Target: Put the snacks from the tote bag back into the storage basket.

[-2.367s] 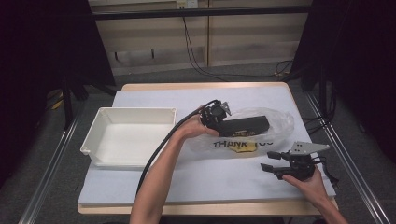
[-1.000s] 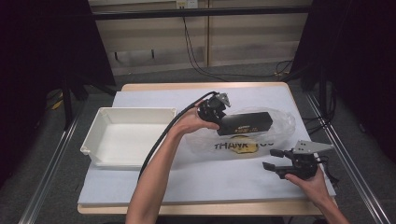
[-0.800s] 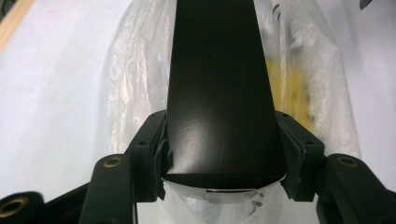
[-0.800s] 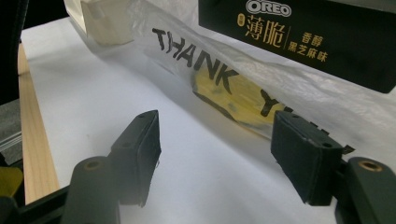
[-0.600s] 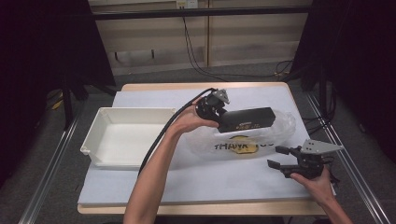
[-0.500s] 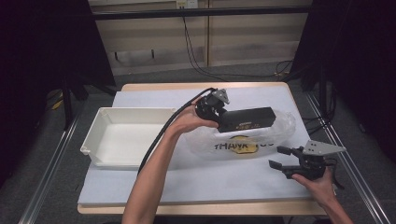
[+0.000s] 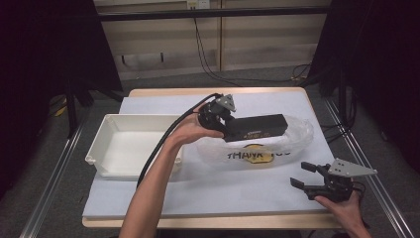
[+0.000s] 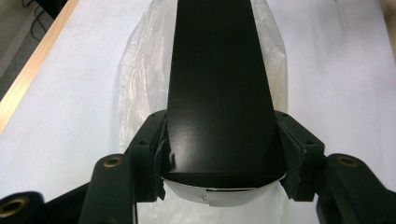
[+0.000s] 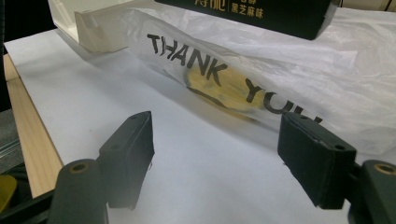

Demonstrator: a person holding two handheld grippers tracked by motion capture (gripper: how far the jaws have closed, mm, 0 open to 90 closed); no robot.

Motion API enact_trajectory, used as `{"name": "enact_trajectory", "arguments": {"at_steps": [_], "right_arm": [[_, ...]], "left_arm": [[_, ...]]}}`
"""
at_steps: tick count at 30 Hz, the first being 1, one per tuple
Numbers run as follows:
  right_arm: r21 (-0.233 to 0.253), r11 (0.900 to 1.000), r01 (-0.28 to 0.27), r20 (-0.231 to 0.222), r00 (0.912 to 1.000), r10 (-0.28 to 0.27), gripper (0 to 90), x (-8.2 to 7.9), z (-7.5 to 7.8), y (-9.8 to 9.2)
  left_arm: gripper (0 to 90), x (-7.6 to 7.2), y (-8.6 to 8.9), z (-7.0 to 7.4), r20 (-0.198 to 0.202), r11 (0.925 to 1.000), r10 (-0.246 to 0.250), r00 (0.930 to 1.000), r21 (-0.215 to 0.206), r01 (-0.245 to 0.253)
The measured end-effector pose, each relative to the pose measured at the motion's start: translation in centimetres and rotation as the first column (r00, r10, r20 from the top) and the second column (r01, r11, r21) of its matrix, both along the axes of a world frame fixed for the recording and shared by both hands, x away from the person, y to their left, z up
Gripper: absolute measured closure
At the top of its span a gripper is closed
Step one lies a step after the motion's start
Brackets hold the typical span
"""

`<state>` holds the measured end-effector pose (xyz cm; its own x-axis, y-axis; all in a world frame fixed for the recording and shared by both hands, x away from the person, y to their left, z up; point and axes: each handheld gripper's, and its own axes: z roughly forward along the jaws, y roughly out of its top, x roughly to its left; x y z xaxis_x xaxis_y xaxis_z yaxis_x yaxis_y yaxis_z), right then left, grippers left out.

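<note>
Above the plastic bag [image 7: 257,148]: long black box [image 7: 256,127] pinched endwise by left hand-held gripper [image 7: 221,120], probably freed for unpacking; right hand-held gripper [image 7: 303,174] spread, waiting.

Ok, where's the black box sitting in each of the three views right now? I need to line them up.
High view: the black box is centre, above the plastic bag, its near end clamped in the left gripper.
Left gripper view: the box runs up the middle from between the jaws, bag beneath.
Right gripper view: its lettered side lies along the top edge, beyond the open right gripper.
Shared landmark: the plastic bag, with its THANK YOU print.
</note>
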<state>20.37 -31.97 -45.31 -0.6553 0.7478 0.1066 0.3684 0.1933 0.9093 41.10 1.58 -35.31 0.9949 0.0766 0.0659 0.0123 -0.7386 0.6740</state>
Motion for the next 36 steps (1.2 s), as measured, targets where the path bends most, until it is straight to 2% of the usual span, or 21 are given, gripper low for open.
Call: {"name": "enact_trajectory", "arguments": {"at_steps": [3,10,12,14,15,20,21,22,23,28,32,34,36], "right_arm": [[0.006,1.0,0.003,0.002,1.0,-0.003,26.5,-0.5,-0.1,0.1],[0.008,1.0,0.023,0.007,0.9997,-0.023,22.5,-1.7,-0.2,0.7],[0.001,1.0,0.03,0.004,0.9995,-0.03,20.0,-1.9,-0.2,0.6],[0.004,0.999,0.051,0.006,0.9987,-0.051,17.7,-2.2,-0.2,0.6],[0.009,0.998,0.056,0.003,0.9984,-0.056,17.1,-2.3,-0.2,0.5],[0.015,0.998,0.059,-0.005,0.9983,-0.059,12.7,-3.1,-0.7,0.6],[0.01,0.998,0.059,-0.007,0.9982,-0.059,12.7,-3.2,-0.7,0.7],[0.001,0.998,0.059,0.006,0.9983,-0.059,12.6,-3.3,-0.6,0.8],[0.003,0.998,0.055,0.01,0.9984,-0.055,11.8,-3.3,-0.6,0.9],[0.011,0.999,0.051,-0.012,0.9986,-0.051,8.4,-3.6,-0.8,0.9],[0.02,0.997,0.072,-0.007,0.9974,-0.072,6.1,-3.9,-0.7,0.7],[0.018,0.998,0.068,-0.014,0.9976,-0.068,6.1,-3.7,-0.8,0.7],[0.014,0.998,0.063,-0.017,0.9979,-0.063,6.6,-3.7,-0.8,0.8]], "left_arm": [[43.3,-0.2,0.7,0.3,0.007,0.9998,0.011,0.9999,-0.019,-0.011],[43.3,-1.3,1.7,1.1,0.026,0.9998,-0.003,0.9997,-0.018,0.003],[43.3,-1.3,2.0,1.2,0.025,0.9999,-0.002,0.9997,-0.016,0.002],[43.3,-1.3,2.3,1.2,0.019,0.9993,0.006,0.9998,-0.037,-0.005],[43.3,-1.3,2.6,1.3,0.021,0.9995,0.011,0.9997,-0.03,-0.01],[43.3,-1.7,3.5,1.3,0.014,0.9991,0.015,0.9998,-0.041,-0.015],[43.3,-1.8,3.8,1.4,0.016,0.9995,0.018,0.9997,-0.026,-0.018],[43.3,-1.8,3.9,1.2,0.013,0.9992,0.02,0.9997,-0.035,-0.019],[43.3,-1.9,4.2,1.2,0.015,0.9995,0.022,0.9997,-0.025,-0.022],[43.3,-2.2,6.3,1.7,0.012,0.9973,0.053,0.9985,-0.052,-0.052],[43.3,-2.0,8.2,2.3,0.017,0.9939,0.088,0.996,-0.068,-0.087],[43.3,-1.9,8.7,2.1,0.002,0.9923,0.091,0.9959,-0.084,-0.09],[43.3,-2.0,9.1,1.8,0.011,0.9918,0.101,0.9948,-0.08,-0.1]]}}
